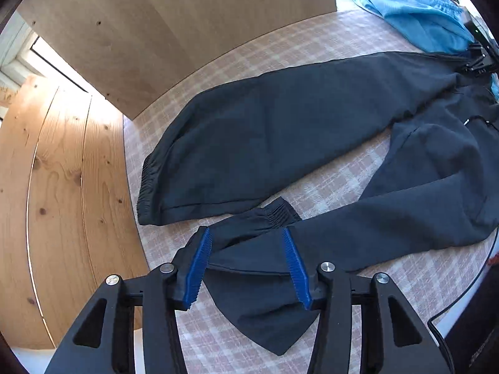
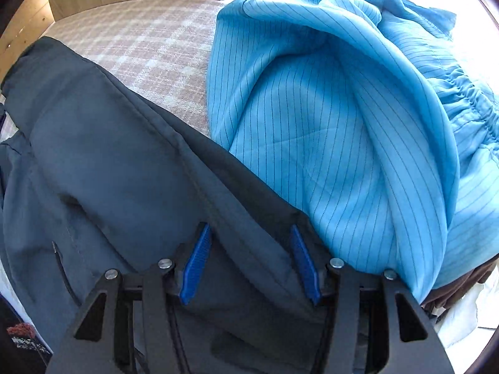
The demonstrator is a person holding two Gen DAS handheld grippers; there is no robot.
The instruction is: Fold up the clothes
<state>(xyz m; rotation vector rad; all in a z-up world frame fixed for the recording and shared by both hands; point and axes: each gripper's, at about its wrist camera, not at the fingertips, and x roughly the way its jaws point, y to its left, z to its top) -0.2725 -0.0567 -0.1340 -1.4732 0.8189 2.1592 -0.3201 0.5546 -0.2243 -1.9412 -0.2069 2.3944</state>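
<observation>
My left gripper [image 1: 248, 268] hangs over the near leg of the dark navy trousers [image 1: 280, 143], its blue-padded jaws standing wide apart with the elastic-cuffed end of that leg lying between them, folded back on itself; whether the pads touch the cloth I cannot tell. The trousers lie spread on the table [image 1: 265, 53], which is covered with a pink and white checked cloth, their far leg stretched out flat toward a light wooden panel [image 1: 140, 31]. My right gripper [image 2: 251, 260] is at the waist end of the same trousers [image 2: 109, 155], its jaws also apart above the dark fabric, gripping nothing. Just beside it, touching the trousers' edge, sits a crumpled heap of light blue pinstriped cloth [image 2: 327, 109] with a gathered elastic hem.
</observation>
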